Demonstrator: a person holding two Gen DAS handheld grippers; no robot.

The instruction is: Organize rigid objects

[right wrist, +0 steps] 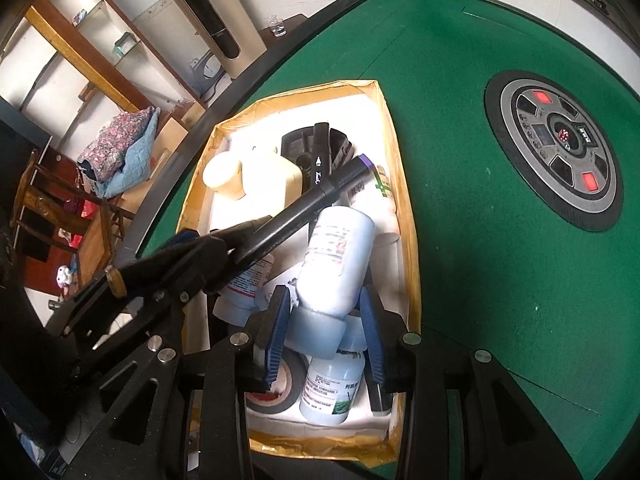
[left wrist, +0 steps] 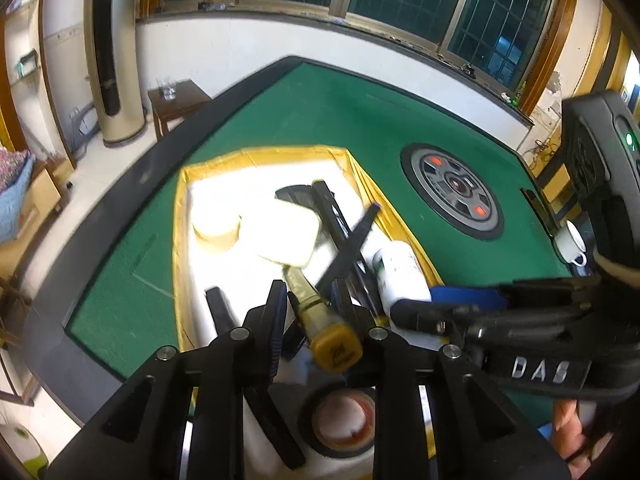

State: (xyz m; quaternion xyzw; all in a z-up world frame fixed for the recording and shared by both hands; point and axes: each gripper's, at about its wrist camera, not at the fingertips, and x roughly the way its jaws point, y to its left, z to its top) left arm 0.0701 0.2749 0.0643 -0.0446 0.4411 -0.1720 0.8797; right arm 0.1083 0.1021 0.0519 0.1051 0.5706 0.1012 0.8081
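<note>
Holding yellow-capped marker in left gripper, fingers clamped on barrel, over foam-lined box on green surface. Right gripper fingers closed round pale blue bottle, tilted above box. Box already crowded: cream jar, black markers, tape roll, second bottle. Judgement: nearly done; these two left to place.

Matt green felt is covering the table. The bottle is showing glossy plastic, the marker matt black plastic.
</note>
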